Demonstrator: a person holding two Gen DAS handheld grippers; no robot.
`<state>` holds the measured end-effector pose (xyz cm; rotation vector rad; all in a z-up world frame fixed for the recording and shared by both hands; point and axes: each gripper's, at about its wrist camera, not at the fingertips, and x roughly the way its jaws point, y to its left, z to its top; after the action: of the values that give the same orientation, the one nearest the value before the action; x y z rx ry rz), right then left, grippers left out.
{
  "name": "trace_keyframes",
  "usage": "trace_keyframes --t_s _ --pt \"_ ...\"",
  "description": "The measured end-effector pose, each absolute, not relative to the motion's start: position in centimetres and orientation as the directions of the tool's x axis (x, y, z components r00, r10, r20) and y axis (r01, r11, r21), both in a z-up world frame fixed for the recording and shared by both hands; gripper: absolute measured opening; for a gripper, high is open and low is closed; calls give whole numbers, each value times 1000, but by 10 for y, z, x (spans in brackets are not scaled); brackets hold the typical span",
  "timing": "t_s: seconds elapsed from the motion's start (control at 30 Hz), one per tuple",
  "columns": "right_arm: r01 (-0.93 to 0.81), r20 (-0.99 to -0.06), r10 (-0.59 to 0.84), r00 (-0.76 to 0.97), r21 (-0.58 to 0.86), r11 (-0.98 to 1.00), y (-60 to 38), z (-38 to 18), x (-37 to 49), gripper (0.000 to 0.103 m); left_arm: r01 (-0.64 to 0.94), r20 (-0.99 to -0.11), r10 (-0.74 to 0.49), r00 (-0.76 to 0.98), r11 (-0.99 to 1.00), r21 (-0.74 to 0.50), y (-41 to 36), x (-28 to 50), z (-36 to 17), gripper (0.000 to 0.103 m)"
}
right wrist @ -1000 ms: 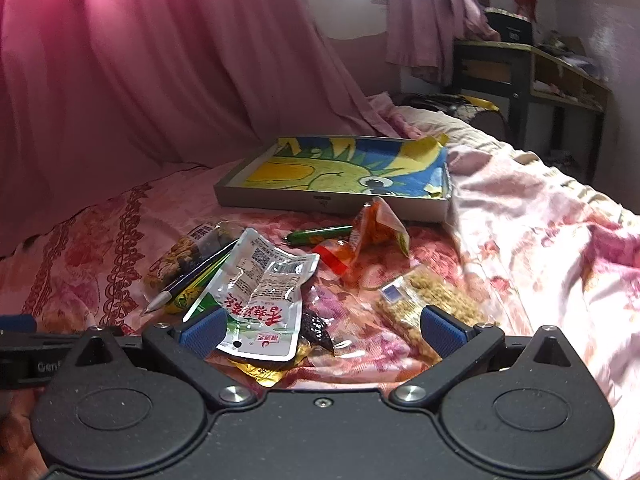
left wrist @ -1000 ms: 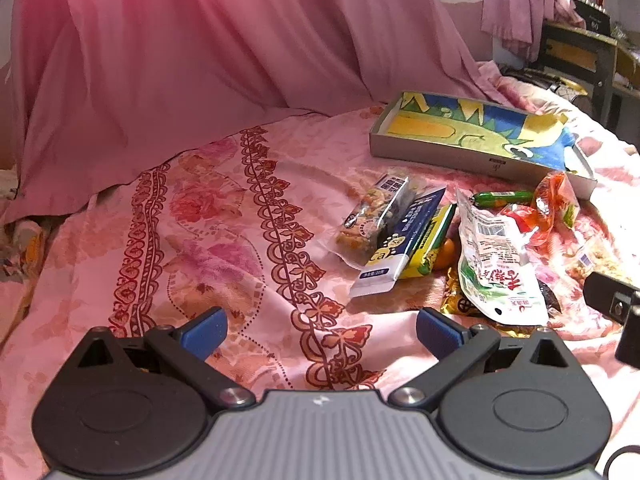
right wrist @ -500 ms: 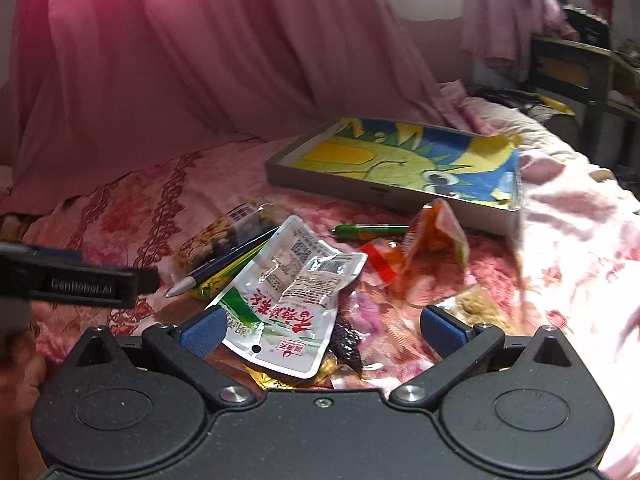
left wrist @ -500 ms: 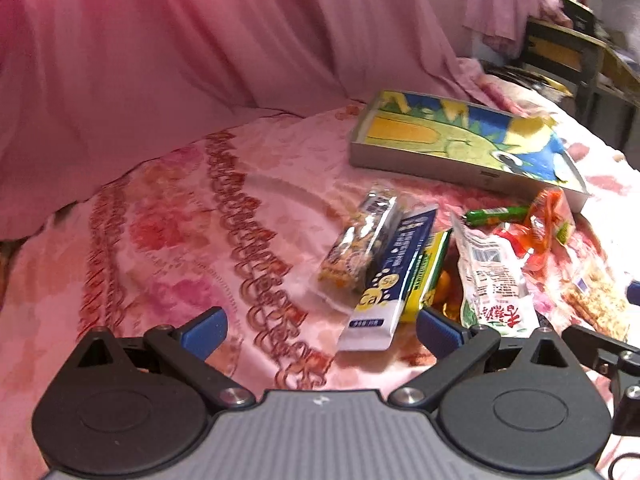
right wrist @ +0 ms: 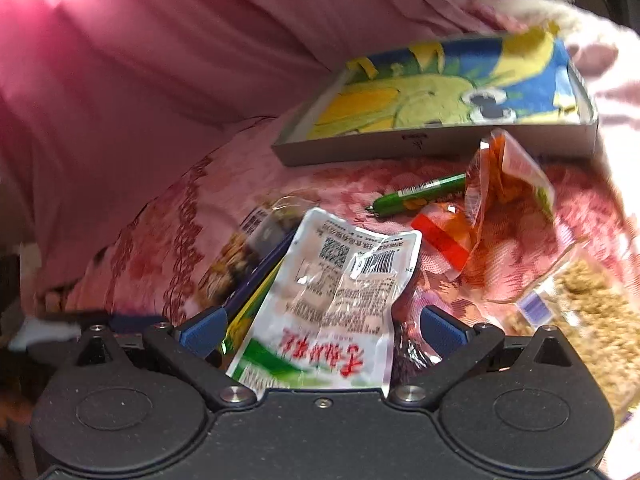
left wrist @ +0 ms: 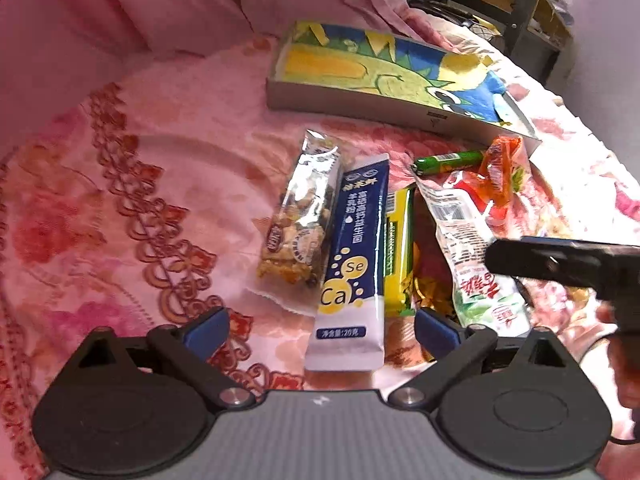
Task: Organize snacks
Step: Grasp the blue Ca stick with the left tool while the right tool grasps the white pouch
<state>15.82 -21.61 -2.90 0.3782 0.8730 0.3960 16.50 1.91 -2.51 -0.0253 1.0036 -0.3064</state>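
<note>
The left gripper is spread wide and holds nothing; its blue pads flank the lower end of the navy-and-white sachet, which lies flat on the pink floral bedspread. Directly at 9 o'clock of that sachet, touching its edge, lies the clear nut bar packet. At 3 o'clock of the sachet sits the yellow-green packet, partly under the white pouch with red characters. The right gripper is likewise spread wide with nothing clamped; the white pouch lies between its pads, but contact cannot be confirmed in the blurred frame. In the left wrist view, part of the right tool crosses over the pouch from 3 o'clock. The green sausage stick rests at 12 o'clock of the pouch, with the orange wrapper just beside it at 3 o'clock. A clear packet of crumbly beige snack lies at 3 o'clock in the right wrist view. The shallow grey box with the cartoon lining stands at 12 o'clock of the snack pile, apart from it, with no snacks visible inside.
</note>
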Motion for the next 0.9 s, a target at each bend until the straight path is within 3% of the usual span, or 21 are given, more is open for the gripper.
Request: trace_keyframes --t_s 0.17,0.3,0.5,0.67,0.9 --pt "-110 -668 514 538 550 828 -214 -44 180 102 240 -827 -361 431 929 -281 30 179 -33 92" --pt "-112 -688 490 535 517 848 -203 -47 186 102 220 -817 -407 409 912 -345 38 183 -37 90" --pt "-97 -735 414 537 434 896 -200 -45 185 81 195 -810 -431 398 902 -384 45 185 -35 88" --pt "-57 -729 429 533 475 878 -212 -43 183 76 137 -796 -458 396 886 -442 44 195 -34 86" --pt "-48 -727 434 532 486 873 -213 -42 182 75 75 -810 -447 381 888 -454 36 209 -40 63"
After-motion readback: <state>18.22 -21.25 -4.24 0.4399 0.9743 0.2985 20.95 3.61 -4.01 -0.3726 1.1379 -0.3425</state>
